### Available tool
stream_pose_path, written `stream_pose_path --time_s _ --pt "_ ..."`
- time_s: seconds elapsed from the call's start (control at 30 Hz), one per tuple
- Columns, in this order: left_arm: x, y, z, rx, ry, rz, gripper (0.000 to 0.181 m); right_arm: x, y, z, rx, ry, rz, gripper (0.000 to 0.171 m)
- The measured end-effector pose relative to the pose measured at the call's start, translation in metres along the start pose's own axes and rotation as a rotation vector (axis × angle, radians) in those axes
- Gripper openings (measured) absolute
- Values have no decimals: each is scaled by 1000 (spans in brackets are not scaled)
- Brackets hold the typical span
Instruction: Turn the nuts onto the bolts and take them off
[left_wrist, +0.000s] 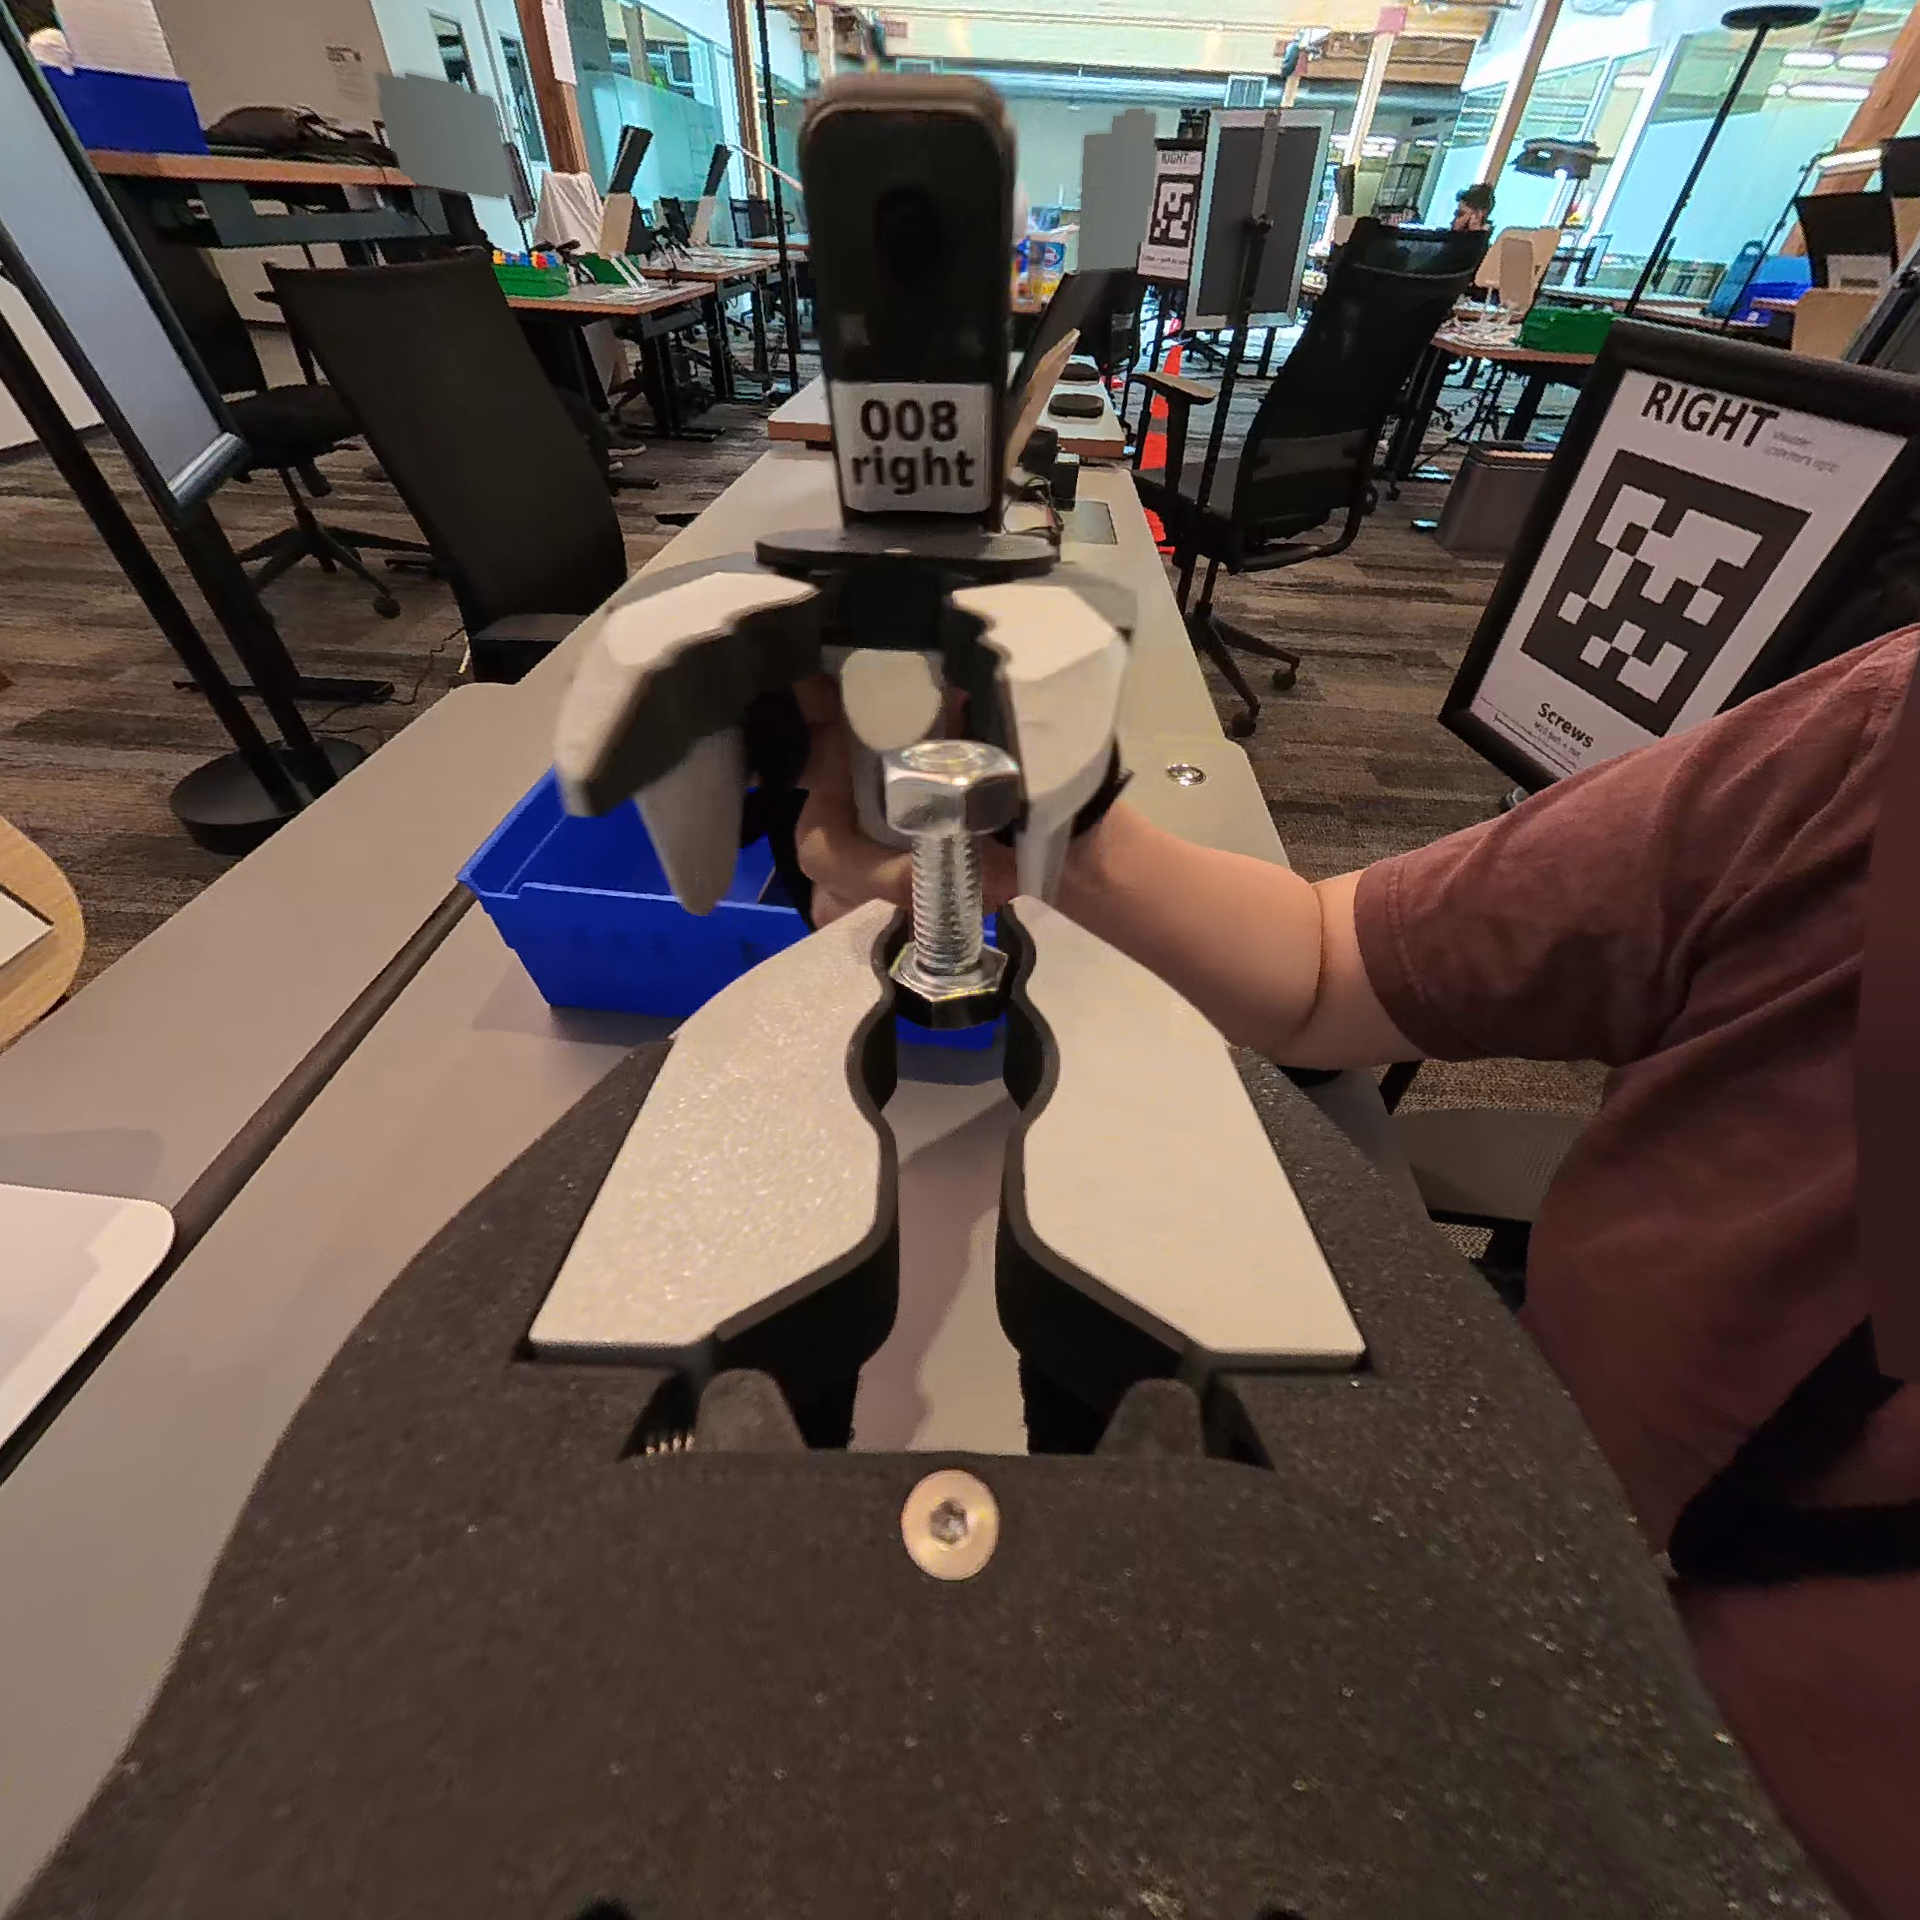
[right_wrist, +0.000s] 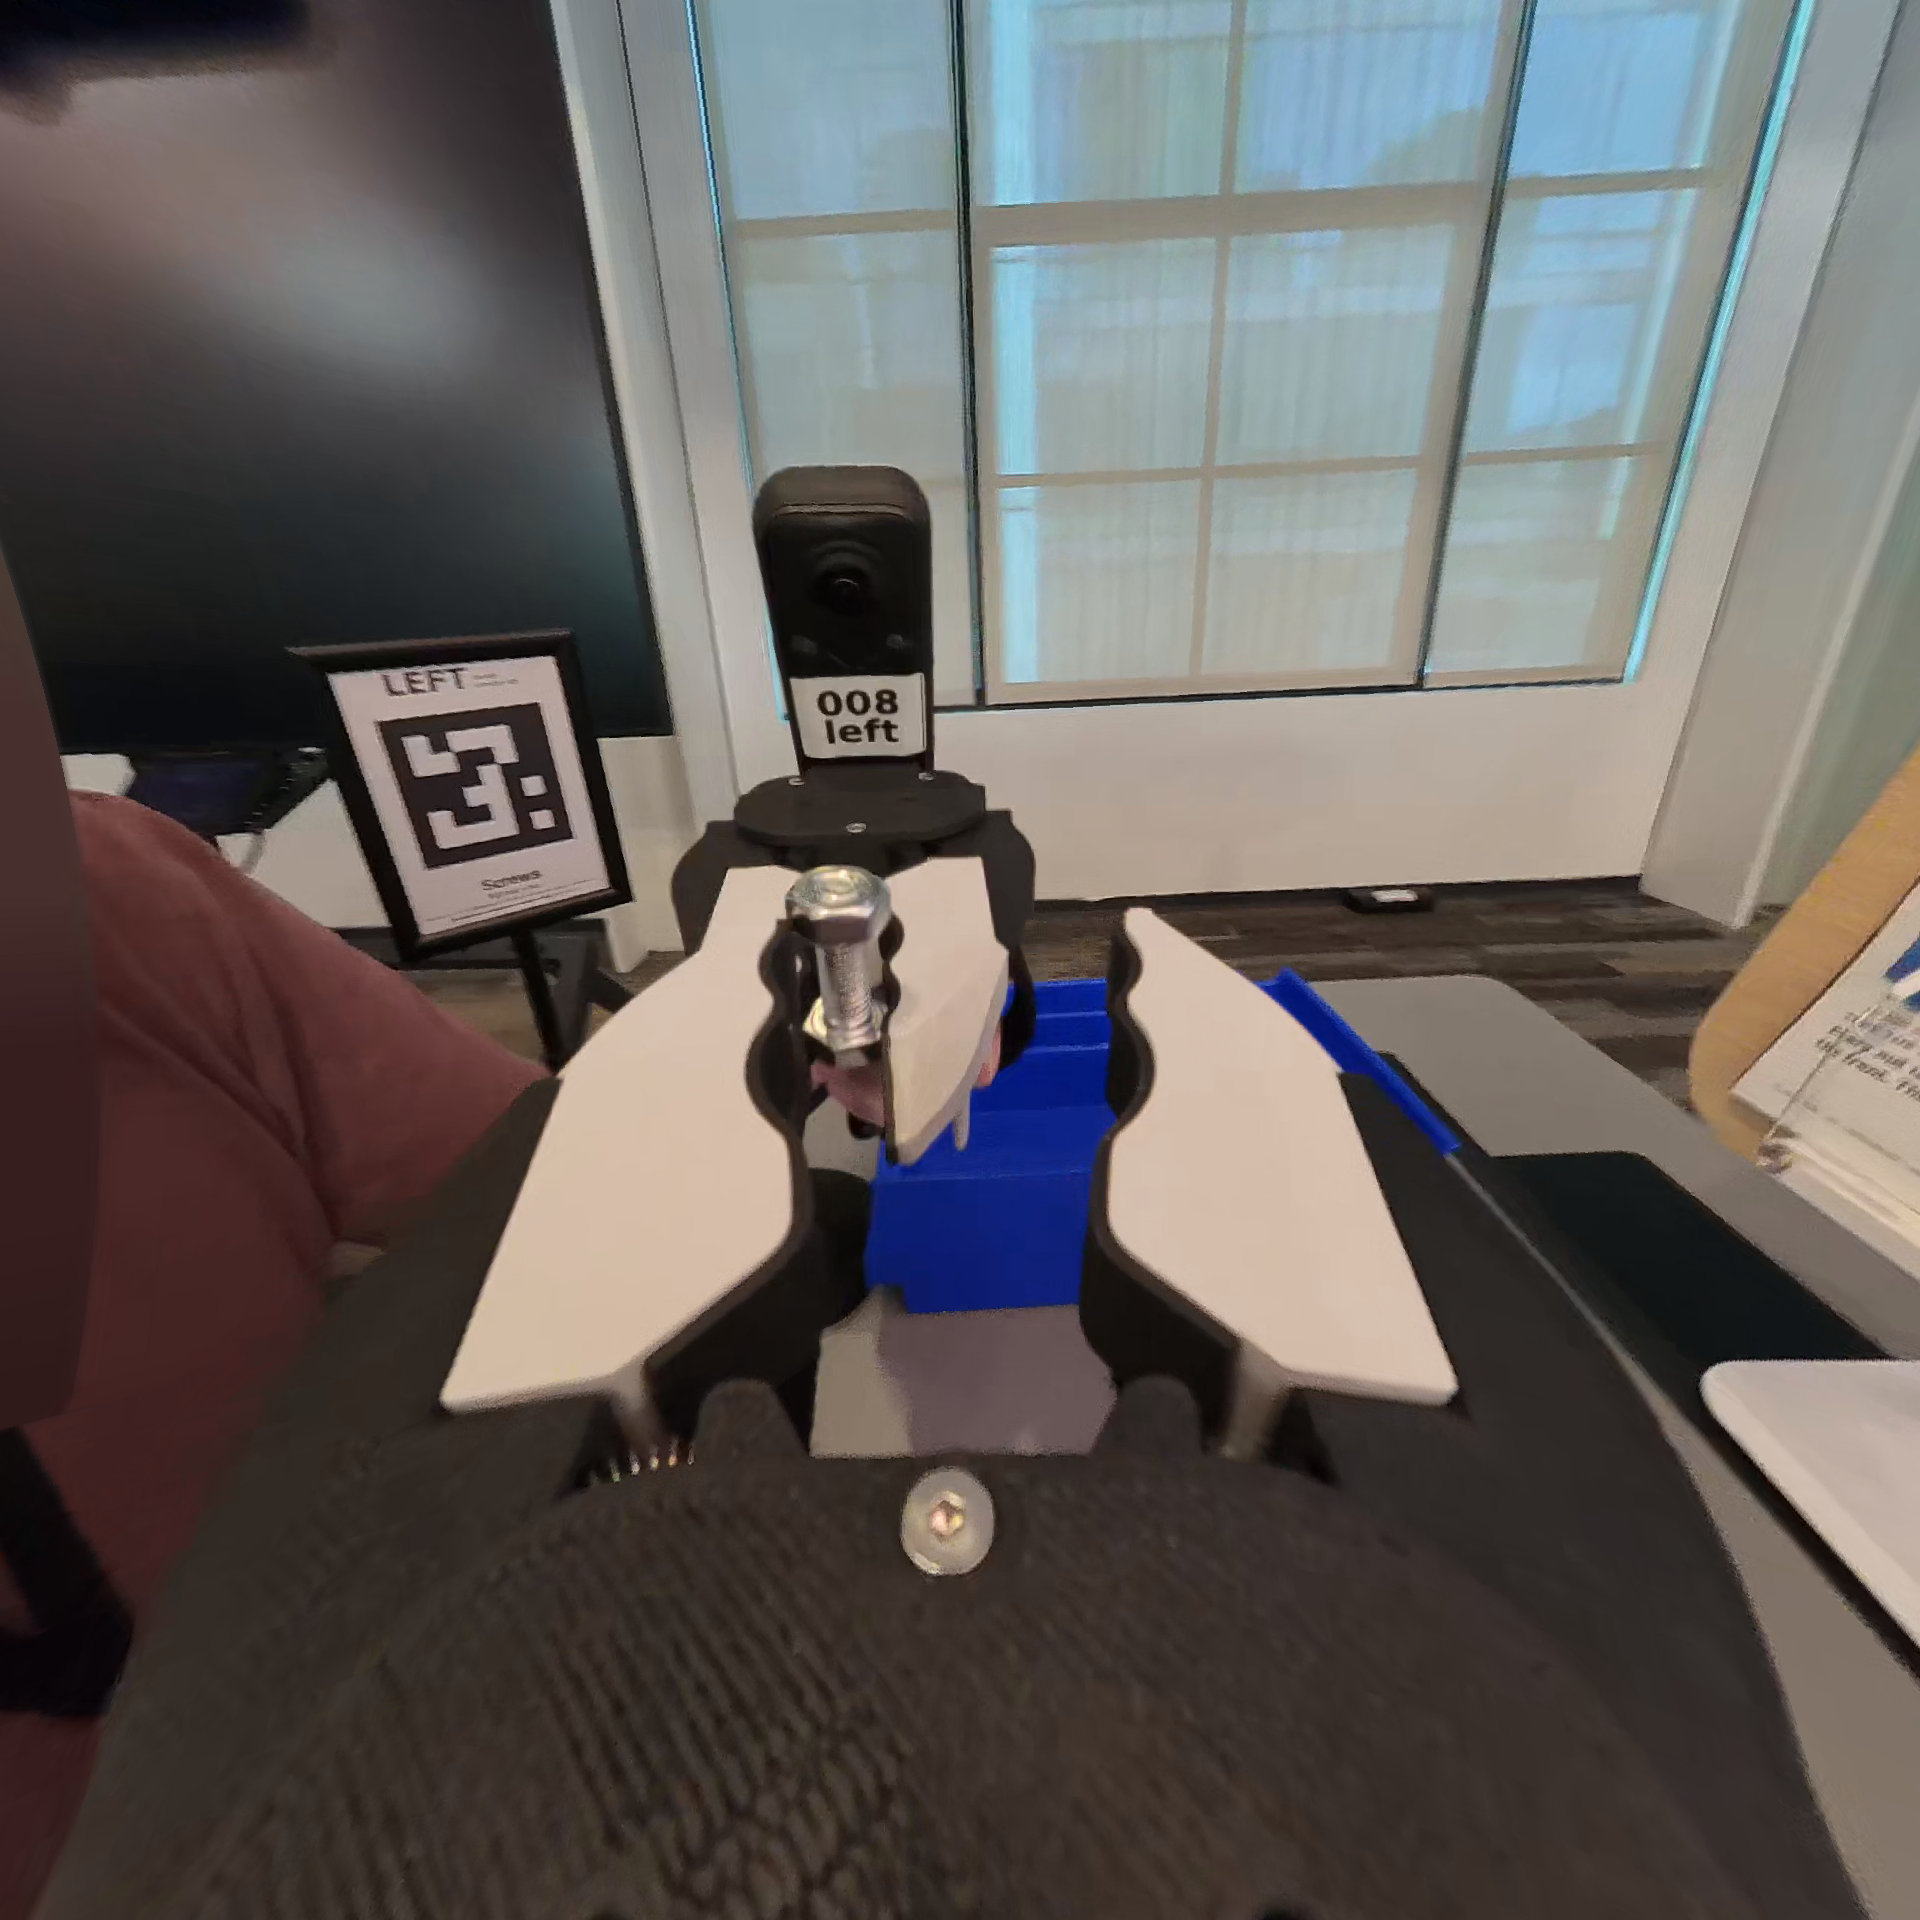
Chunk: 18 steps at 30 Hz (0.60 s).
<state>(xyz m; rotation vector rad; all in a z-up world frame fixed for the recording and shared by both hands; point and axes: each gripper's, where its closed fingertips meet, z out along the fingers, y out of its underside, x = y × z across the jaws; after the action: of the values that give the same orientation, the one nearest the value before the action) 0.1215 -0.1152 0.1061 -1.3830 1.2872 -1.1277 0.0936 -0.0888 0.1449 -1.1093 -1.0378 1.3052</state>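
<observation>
Left gripper (left_wrist: 948, 977) clenched on nut (left_wrist: 945, 995) at lower end of upright bolt (left_wrist: 948, 842), held above blue bin (left_wrist: 623, 935) on grey table (left_wrist: 312, 997); right gripper (right_wrist: 961, 1049) released, fingers spread wide, facing the left one closely around bolt head

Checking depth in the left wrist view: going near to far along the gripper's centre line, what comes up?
Left hand-held gripper → nut → bolt → right hand-held gripper → its camera.
</observation>
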Motion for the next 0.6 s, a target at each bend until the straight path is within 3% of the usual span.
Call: stream_pose_path --time_s 0.07,0.3,0.6 --pt "-3 0 -2 1 -12 -1 15 8 -2 -9 13 -3 59 51" --pt "-1 0 -1 -2 -8 2 15 -18 -5 4 -8 -45 -46 52" --pt "0 -4 -4 16 -12 3 15 -14 -7 -5 14 -92 15 49"
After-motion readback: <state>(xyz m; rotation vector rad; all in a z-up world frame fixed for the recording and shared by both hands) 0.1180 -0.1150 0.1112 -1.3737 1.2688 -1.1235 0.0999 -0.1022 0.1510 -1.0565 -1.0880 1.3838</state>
